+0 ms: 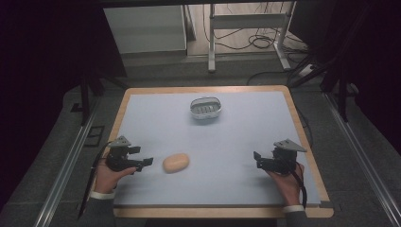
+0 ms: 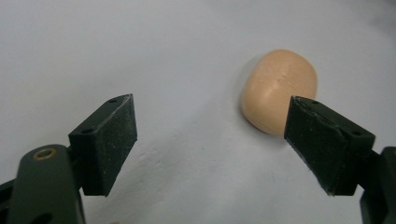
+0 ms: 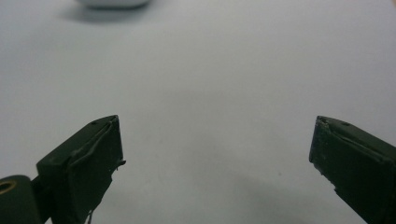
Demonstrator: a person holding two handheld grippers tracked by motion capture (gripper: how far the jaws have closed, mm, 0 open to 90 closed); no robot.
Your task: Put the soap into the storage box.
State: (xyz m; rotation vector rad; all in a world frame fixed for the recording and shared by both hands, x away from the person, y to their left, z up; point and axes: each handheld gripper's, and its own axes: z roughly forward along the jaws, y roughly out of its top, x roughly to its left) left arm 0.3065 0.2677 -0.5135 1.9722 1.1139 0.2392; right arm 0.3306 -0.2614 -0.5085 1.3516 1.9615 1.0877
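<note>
A peach-coloured oval bar, like a soap (image 1: pixel 176 162), lies on the pale blue mat toward the front left. My left gripper (image 1: pixel 143 160) rests just left of it, pointing at it, jaws wide apart. In the left gripper view the soap (image 2: pixel 278 88) lies ahead and to the right, partly behind the right jaw, with nothing between the pads of the left gripper (image 2: pixel 212 144). My right gripper (image 1: pixel 257 160) is held near the front right of the mat, open and empty. From its own camera the right gripper (image 3: pixel 215 158) faces bare mat.
A small clear dish with a ribbed insert (image 1: pixel 206 108) stands at the back centre of the mat; its edge (image 3: pixel 112 3) shows at the top of the right gripper view. The mat lies on a wooden-rimmed table (image 1: pixel 302 127). A metal frame and cables stand beyond.
</note>
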